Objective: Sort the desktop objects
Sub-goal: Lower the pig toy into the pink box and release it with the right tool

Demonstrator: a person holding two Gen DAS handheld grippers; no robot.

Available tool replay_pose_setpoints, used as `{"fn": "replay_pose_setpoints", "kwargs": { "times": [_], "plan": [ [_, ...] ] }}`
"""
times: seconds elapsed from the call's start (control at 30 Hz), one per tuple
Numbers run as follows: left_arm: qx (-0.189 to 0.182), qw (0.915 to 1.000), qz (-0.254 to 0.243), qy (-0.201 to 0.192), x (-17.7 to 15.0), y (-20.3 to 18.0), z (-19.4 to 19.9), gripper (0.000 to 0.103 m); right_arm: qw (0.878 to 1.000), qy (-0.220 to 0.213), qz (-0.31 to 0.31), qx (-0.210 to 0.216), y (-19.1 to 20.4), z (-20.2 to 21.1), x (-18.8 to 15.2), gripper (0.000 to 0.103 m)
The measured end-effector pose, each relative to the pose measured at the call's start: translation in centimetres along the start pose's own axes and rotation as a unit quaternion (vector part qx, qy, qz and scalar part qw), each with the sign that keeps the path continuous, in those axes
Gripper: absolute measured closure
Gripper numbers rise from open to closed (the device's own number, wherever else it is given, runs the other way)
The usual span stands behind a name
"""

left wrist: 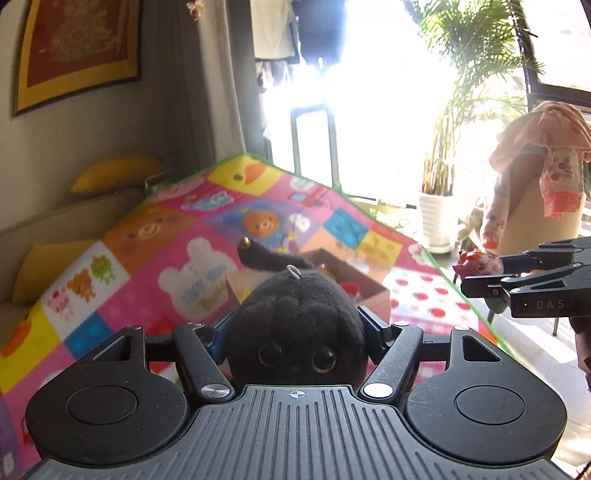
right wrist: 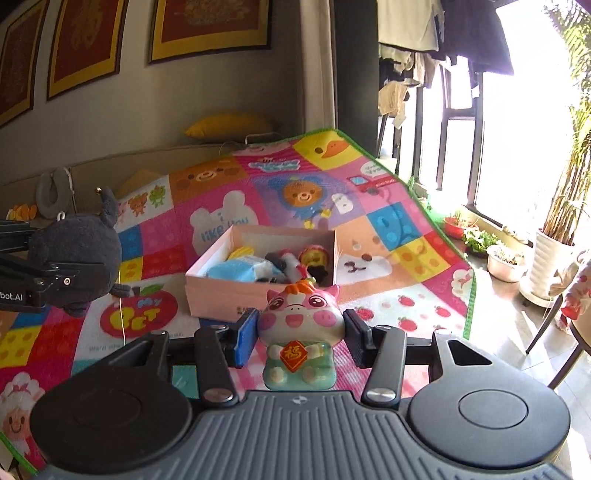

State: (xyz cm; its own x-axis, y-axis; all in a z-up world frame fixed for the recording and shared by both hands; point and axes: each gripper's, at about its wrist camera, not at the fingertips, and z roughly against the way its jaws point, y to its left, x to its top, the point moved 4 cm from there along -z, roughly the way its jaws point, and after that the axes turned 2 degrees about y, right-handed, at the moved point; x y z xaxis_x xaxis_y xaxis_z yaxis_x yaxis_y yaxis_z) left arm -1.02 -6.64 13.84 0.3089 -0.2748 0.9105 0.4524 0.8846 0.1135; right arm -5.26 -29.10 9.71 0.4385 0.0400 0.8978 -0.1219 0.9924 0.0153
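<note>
1. Sunlight is flooding through tall windows on the right, washing out a potted palm [left wrist: 476, 74], while framed red-and-gold hangings [right wrist: 210, 29] are lining the grey wall on the far left.
2. Covering the surface is a soft, glossy play mat [right wrist: 406, 258] of bright cartoon squares, its green-trimmed edge [right wrist: 471, 295] running along the right side, with bare floor beyond; the mat's right and near-left squares are lying open.
3. Sitting in the mat's middle, just beyond both tongs, is a shallow rectangular pink cardboard box [right wrist: 221, 291], open-topped and already holding a blue soft item [right wrist: 240, 267] and several small toys.
4. Filling the left gripper [left wrist: 295, 325] is a round, fuzzy black plush toy [left wrist: 295, 314] with glossy amber eyes and a small metal ring on top; the blue-padded jaws, roughly half open, are pressing its sides, carrying it clear of the mat, near-left of the box.
5. Gripping a smooth, shiny pink pig figurine [right wrist: 301, 325] by its head, the right gripper [right wrist: 301, 334] is standing about half open, with the figure upright between the pads, facing the camera, directly near the box's front wall.
6. Showing on the figurine's pale green body is a tiny red diamond plaque [right wrist: 294, 355].
</note>
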Motion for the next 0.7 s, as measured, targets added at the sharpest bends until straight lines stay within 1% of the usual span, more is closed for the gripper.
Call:
{"fn": "replay_pose_setpoints", "kwargs": {
  "times": [0.07, 0.1, 0.13, 0.23, 0.3, 0.33, 0.4, 0.47, 0.5, 0.53, 0.6, 0.67, 0.7],
  "plan": [
    [-0.011, 0.9998, 0.007, -0.012, 2.2, 0.3, -2.0, 0.033, 0.999, -0.023, -0.026, 0.002, -1.2, 0.0, 2.1, 0.054],
    [-0.019, 0.9996, 0.016, -0.017, 3.2, 0.5, -3.1, 0.039, 0.999, -0.033, -0.036, 0.003, -1.7, -0.2, 3.0, 0.054],
    [-0.027, 0.9991, 0.025, -0.02, 4.1, 0.7, -4.3, 0.04, 0.998, -0.043, -0.043, 0.001, -2.2, -0.4, 3.9, 0.054],
    [-0.042, 0.9976, 0.04, -0.039, 6.4, 1.2, -7.9, 0.041, 0.997, -0.065, -0.039, -0.014, -3.0, -1.7, 6.2, 0.054],
    [-0.041, 0.9973, 0.042, -0.045, 7.1, 1.6, -10.4, 0.041, 0.997, -0.072, -0.03, -0.023, -3.2, -3.0, 7.5, 0.054],
    [-0.036, 0.9974, 0.047, -0.041, 7.1, 2.0, -11.6, 0.041, 0.997, -0.071, -0.026, -0.026, -3.2, -3.8, 8.1, 0.054],
    [-0.027, 0.9972, 0.065, -0.027, 6.4, 3.2, -13.3, 0.041, 0.998, -0.061, -0.026, -0.025, -3.2, -5.7, 8.8, 0.054],
    [-0.021, 0.9969, 0.075, -0.013, 4.9, 4.3, -13.7, 0.039, 0.999, -0.041, -0.024, -0.01, -2.8, -7.7, 9.1, 0.054],
    [-0.015, 0.9969, 0.077, -0.006, 3.9, 4.9, -13.6, 0.034, 0.999, -0.032, -0.024, -0.002, -2.6, -8.7, 9.2, 0.054],
    [-0.009, 0.9968, 0.079, 0.001, 2.9, 5.4, -13.4, 0.025, 0.999, -0.023, -0.024, 0.007, -2.3, -9.8, 9.2, 0.054],
    [-0.004, 0.9962, 0.084, 0.022, 0.7, 6.3, -12.8, 0.022, 1.0, -0.01, -0.024, 0.015, -1.6, -12.0, 9.3, 0.054],
    [-0.01, 0.9947, 0.092, 0.046, -1.5, 6.9, -12.0, 0.019, 0.999, 0.008, -0.029, 0.023, -0.7, -14.3, 9.4, 0.054],
    [-0.013, 0.9937, 0.097, 0.055, -2.6, 7.1, -11.5, 0.016, 0.999, 0.017, -0.03, 0.03, -0.3, -15.4, 9.4, 0.054]
  ]
}}
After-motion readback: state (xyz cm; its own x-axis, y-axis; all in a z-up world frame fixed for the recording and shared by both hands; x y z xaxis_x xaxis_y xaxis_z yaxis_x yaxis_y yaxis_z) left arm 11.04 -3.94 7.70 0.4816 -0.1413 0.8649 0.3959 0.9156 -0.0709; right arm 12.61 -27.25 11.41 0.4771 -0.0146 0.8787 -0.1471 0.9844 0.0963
